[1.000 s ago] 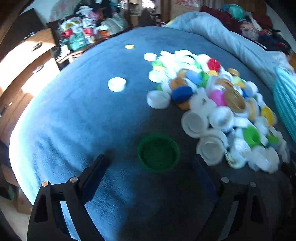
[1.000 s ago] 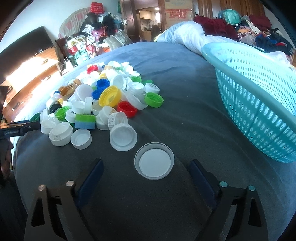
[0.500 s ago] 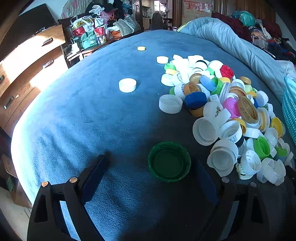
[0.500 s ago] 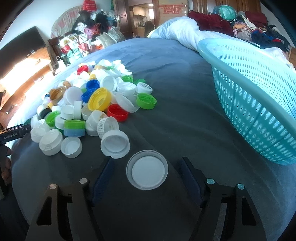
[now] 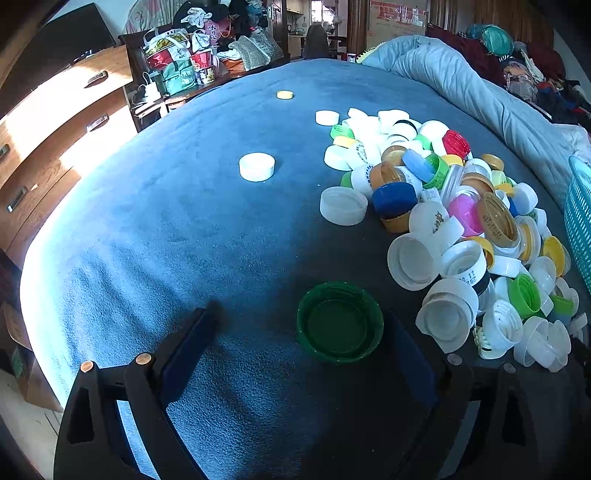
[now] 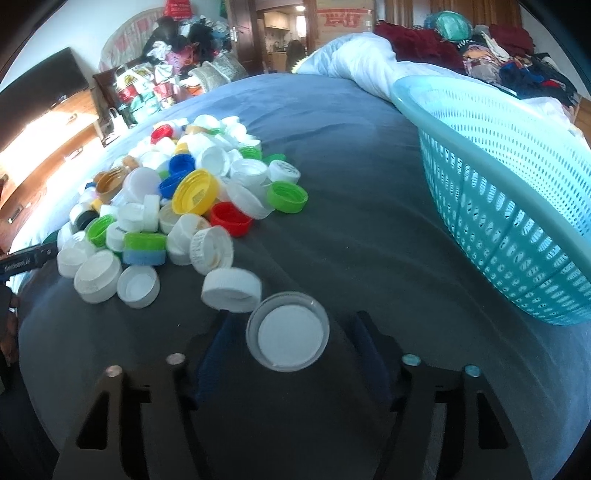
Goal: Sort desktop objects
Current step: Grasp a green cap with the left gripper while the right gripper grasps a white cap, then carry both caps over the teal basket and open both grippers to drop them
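Green cap [image 5: 340,323] (perforated turquoise basket [image 6: 509,192])

Blue fleece bedspread [image 5: 155,236] fills most of frame. Wooden drawer unit [image 5: 55,122] at left, sunlit. Cluttered side table [image 5: 192,74] upper left, bags piled on it. Rolled pale duvet [image 5: 461,85] upper right. Open doorway [image 6: 284,26] top centre.

The teal basket [image 5: 580,218] is cut off by the right edge in my left view, only a sliver showing. In my right view its far side [image 6: 517,206] runs out of frame too. The small print on the white caps [image 5: 461,271] is too small to read. Caps deep in the pile [image 6: 155,192] are hidden under others.
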`<state>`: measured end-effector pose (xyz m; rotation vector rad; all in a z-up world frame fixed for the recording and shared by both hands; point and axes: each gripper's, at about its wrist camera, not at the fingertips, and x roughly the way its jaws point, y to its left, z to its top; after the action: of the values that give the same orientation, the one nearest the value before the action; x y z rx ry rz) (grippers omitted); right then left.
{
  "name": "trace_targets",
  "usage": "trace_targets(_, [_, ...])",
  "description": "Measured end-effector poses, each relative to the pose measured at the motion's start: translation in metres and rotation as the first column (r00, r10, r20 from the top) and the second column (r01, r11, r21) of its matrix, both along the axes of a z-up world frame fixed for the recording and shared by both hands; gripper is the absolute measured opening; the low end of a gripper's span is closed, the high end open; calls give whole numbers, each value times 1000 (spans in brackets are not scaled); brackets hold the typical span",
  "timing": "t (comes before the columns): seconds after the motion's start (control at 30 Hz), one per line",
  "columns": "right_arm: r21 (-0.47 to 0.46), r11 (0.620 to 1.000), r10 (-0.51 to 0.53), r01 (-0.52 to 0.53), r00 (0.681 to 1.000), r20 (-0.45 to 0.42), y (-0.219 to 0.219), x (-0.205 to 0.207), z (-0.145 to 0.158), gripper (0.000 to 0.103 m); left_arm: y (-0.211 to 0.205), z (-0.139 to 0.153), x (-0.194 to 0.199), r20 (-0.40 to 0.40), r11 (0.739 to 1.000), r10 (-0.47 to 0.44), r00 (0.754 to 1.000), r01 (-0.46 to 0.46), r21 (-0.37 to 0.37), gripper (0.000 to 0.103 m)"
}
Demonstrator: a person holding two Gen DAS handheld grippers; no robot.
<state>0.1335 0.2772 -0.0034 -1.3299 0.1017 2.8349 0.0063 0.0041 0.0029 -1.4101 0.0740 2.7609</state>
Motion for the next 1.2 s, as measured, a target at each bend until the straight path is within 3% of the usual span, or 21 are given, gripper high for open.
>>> trace_targets(0.33, [0, 1000, 5, -5, 1000, -6, 3, -1, -1, 71, 0, 1, 1, -2, 1000, 1, 1000, -1, 0, 93])
trace_targets(0.4, [1, 1000, 8, -8, 1000, 1, 3, -2, -1, 64, -1, 1, 1, -3, 1000, -2, 1000, 2, 7, 91])
trace_targets(0.43, [2, 1000, 13, -13, 1000, 5, 3, -2, 0, 47, -1, 2, 1, -3, 1000, -5, 1000, 5, 11, 80])
trace_targets(0.47, [1, 1000, 18, -18, 1000, 13, 3, -2, 2, 44, -1, 4, 3, -12, 1000, -9, 1000, 10, 17, 68])
trace_targets(0.5, [-10, 1000, 27, -27, 999, 19, 3, -2, 4, 44, 0, 9, 6, -27, 999, -24, 999, 25, 26, 42])
trace_targets(0.53, [-15, 999, 34, -34, 999, 20, 3, -1, 8, 44, 2, 12, 7, -24, 999, -36, 999, 37, 29, 34])
trace_targets(0.63, [-13, 999, 39, -39, 999, 3, 0, 4, 26, 44, 17, 21, 10, -6, 996, -37, 999, 36, -77, 34])
trace_targets(0.7, [-7, 999, 36, -36, 999, -16, -1, 7, 43, 44, 26, 35, 15, -31, 994, -31, 999, 27, -104, 33])
trace_targets(0.93, [16, 998, 69, -68, 989, -130, -10, 21, 106, 44, 52, 92, 28, -115, 996, -76, 990, 69, -64, 33])
trace_targets(1.2, [45, 998, 50, -41, 974, -221, -2, 28, 154, 44, 93, 139, 35, -181, 987, -158, 971, 153, -41, 33])
